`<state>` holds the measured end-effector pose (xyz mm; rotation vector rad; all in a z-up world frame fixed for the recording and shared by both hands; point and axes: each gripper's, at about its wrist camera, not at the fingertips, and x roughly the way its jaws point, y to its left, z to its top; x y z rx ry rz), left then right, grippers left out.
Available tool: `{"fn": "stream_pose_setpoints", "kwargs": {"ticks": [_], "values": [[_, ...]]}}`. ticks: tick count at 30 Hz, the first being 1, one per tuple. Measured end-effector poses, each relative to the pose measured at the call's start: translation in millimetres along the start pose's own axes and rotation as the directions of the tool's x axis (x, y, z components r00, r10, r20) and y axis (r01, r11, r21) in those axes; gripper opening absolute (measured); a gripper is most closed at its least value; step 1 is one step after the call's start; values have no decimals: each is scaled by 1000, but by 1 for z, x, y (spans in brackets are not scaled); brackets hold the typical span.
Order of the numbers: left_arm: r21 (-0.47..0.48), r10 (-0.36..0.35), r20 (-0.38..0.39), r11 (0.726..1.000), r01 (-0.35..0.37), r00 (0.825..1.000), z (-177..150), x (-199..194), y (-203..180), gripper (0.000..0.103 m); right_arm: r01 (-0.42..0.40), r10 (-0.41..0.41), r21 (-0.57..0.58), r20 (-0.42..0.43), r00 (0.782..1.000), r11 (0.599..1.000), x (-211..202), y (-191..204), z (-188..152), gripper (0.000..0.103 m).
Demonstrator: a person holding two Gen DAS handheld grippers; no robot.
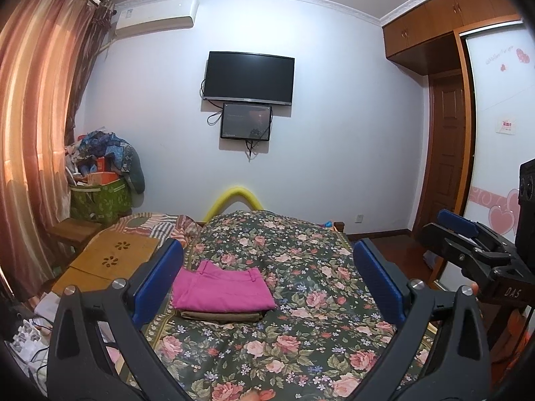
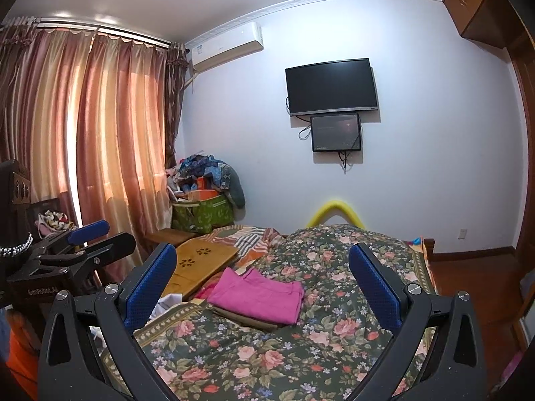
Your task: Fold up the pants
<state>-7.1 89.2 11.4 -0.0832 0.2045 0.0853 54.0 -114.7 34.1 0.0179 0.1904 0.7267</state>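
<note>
Folded pink pants [image 1: 222, 289] lie on top of a folded brown garment [image 1: 220, 315] on the floral bedspread [image 1: 301, 300]. My left gripper [image 1: 267, 282] is open and empty, held above the bed with the stack between its blue pads, nearer the left pad. In the right wrist view the pink pants [image 2: 257, 295] and brown garment [image 2: 247, 320] sit between the open blue pads of my right gripper [image 2: 264, 287], which is also empty and above the bed. Each gripper shows at the edge of the other's view: the right one [image 1: 468, 234], the left one [image 2: 80, 237].
A wooden lap table [image 1: 110, 262] lies left of the stack on the bed. A green bag piled with clutter [image 1: 100, 197] stands by the curtain [image 1: 30, 133]. A TV [image 1: 249, 78] hangs on the far wall. A wardrobe and door [image 1: 448, 153] are at the right.
</note>
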Motion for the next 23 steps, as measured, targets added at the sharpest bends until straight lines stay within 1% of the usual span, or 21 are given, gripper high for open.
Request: {"fn": "stream_pose_setpoints", "kwargs": {"ticks": [9, 23], "values": [[10, 0, 11, 1000, 0, 1000, -1, -3, -3, 103, -2, 2, -2, -1, 1000, 1000, 1, -1, 0, 103], [8, 0, 5, 1000, 0, 1000, -2, -1, -3, 103, -4, 4, 0, -6, 1000, 1000, 0, -1, -1, 103]]}}
